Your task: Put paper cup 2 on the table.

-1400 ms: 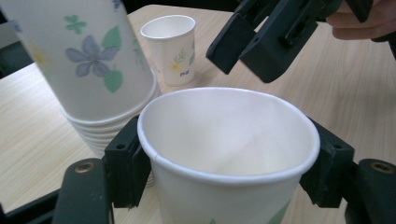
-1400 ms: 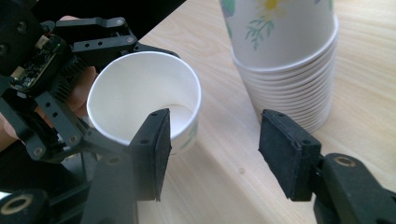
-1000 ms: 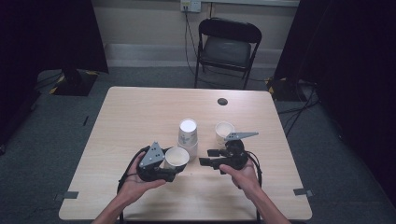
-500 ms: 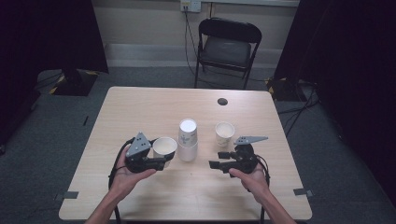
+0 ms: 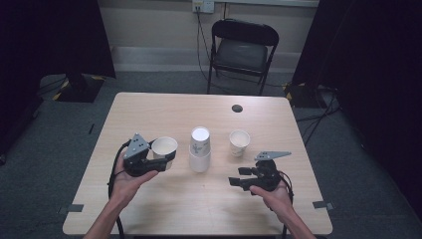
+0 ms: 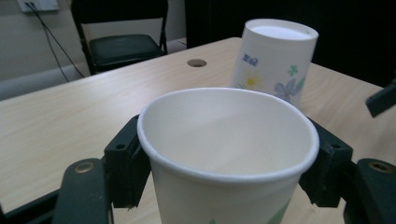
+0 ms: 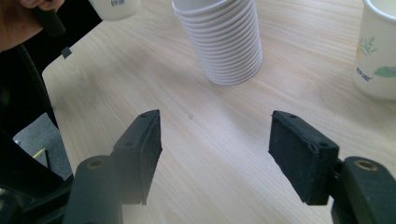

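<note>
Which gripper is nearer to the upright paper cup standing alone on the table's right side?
The right. The right gripper sits just in front of the lone upright cup, open and empty. The left gripper is beyond the upside-down cup stack, holding another paper cup.

A black folding metal chair [image 5: 242, 50] stands behind the light wooden worktop [image 5: 164, 107] on grey carpet floor [image 5: 59, 134], before a beige wall [image 5: 149, 22]; black curtains [image 5: 368, 59] flank both sides.

Black folding chair [image 5: 242, 47] upper centre; wall socket [image 5: 203, 5] top edge; dark grommet [image 5: 237, 108] on wooden table [image 5: 149, 114]
</note>
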